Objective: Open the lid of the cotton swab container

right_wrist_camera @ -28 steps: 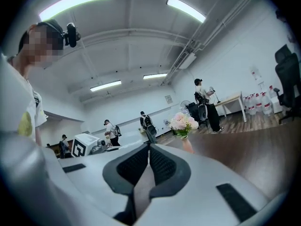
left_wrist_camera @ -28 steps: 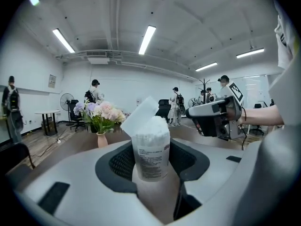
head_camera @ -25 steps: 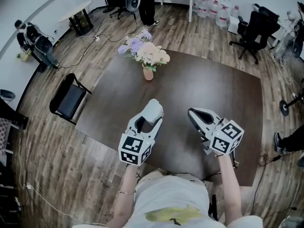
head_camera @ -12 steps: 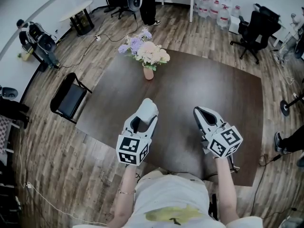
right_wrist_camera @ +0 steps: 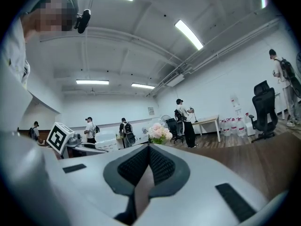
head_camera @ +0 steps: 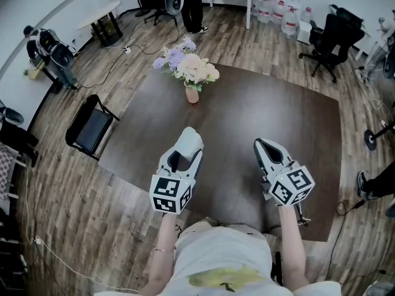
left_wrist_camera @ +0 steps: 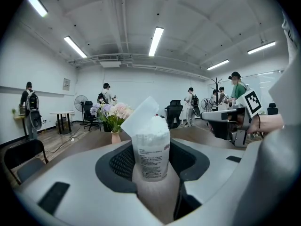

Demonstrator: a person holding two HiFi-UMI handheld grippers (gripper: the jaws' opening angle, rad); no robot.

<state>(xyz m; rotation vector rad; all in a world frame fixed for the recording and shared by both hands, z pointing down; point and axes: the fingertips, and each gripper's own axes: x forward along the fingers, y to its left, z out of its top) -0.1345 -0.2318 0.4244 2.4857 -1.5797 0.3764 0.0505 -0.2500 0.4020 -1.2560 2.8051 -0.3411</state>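
The cotton swab container [left_wrist_camera: 151, 149] is a small clear cylinder with a printed label, packed with white swabs. It stands upright between the jaws of my left gripper [left_wrist_camera: 151, 166], which is shut on it. Its flat lid [left_wrist_camera: 138, 117] is tipped up and back to the left, leaving the swab tops bare. In the head view the container [head_camera: 191, 139] shows at the tip of the left gripper [head_camera: 187, 145], above the dark table [head_camera: 278, 116]. My right gripper [head_camera: 261, 145] is a hand's width to the right, shut and holding nothing; its pads [right_wrist_camera: 141, 166] meet.
A vase of pink and purple flowers [head_camera: 192, 73] stands at the table's far side. A black chair [head_camera: 91, 127] sits off the table's left edge. Office chairs, desks and several people are further out in the room.
The left gripper with the container has drifted slightly left and toward me. The right gripper has shifted a little to the right, so the two stand further apart.
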